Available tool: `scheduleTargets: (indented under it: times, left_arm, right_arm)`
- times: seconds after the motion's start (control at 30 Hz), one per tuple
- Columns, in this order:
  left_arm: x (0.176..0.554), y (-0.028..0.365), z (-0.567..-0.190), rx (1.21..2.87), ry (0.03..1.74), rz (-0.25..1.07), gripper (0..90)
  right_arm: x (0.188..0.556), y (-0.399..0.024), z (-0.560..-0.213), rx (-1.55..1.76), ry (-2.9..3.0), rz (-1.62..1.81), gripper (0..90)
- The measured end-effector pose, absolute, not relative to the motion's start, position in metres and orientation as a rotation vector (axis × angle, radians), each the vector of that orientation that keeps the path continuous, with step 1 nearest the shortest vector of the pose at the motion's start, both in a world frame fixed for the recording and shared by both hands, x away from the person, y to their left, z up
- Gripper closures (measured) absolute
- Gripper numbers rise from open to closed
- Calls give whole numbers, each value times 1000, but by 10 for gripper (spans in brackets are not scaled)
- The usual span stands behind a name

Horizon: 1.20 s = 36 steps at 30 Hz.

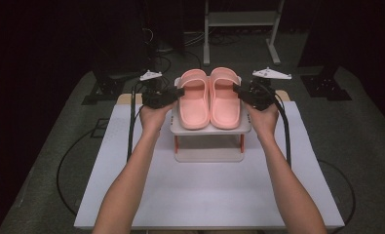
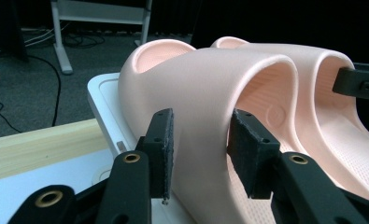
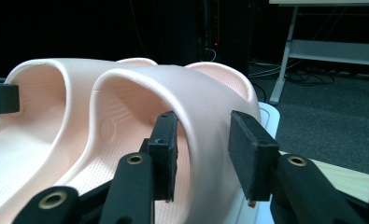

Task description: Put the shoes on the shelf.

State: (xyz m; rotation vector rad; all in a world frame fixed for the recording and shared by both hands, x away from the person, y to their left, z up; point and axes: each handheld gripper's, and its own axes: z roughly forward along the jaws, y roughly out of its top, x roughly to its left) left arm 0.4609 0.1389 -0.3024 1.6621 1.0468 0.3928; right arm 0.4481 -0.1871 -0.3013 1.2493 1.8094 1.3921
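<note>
While the strap of each slide is straddled, the jaws of the left gripper (image 2: 198, 135) are set about halfway in, one pad against the outer face of the left pink slide (image 1: 195, 100)'s strap and the other just inside its arch. The jaws of the right gripper (image 3: 203, 135) are set the same way on the outer side of the right pink slide (image 1: 224, 100). Whether the pads actually press on the straps, or merely lie against them, cannot be told from either gripper view.

The strap wall is probably chosen because it is the one thin, upright part that narrow jaws can close around; the soles are too broad. Each slide is approached from its own outer flank, so that the two grippers are kept apart and the pair can be handled together without being twisted.

Both slides are set flat on the top shelf of the white two-tier stand (image 1: 209, 130), side by side and touching, toes toward the stand's far edge. The grippers are held level at the stand's left and right sides, with the forearms brought in from its near side. The stand itself is carried on the white tabletop (image 1: 204, 190).
</note>
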Motion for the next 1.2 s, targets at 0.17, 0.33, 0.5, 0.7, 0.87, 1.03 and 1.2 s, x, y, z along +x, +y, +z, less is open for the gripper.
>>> scheduleTargets:
  times: [0.17, 0.33, 0.5, 0.7, 0.87, 1.03, 1.2]
  left_arm:
    - [453, 143, -299, 1653, 1028, 402, 599]
    - [443, 145, -298, 1648, 1009, 396, 599]
    - [435, 145, -296, 1649, 987, 399, 599]
    - [428, 145, -298, 1648, 969, 387, 595]
    - [421, 144, -297, 1652, 939, 385, 580]
    - [415, 144, -297, 1650, 916, 377, 573]
    - [408, 145, -300, 1645, 901, 363, 564]
  right_arm:
    - [440, -192, -300, 1248, 1817, 1408, 608]
    - [432, -198, -300, 1241, 1819, 1432, 606]
    - [422, -203, -300, 1231, 1840, 1459, 600]
    - [412, -209, -300, 1218, 1849, 1493, 599]
    - [407, -213, -301, 1201, 1867, 1514, 583]
    - [402, -217, -304, 1193, 1882, 1531, 573]
    - [397, -221, -307, 1188, 1877, 1556, 574]
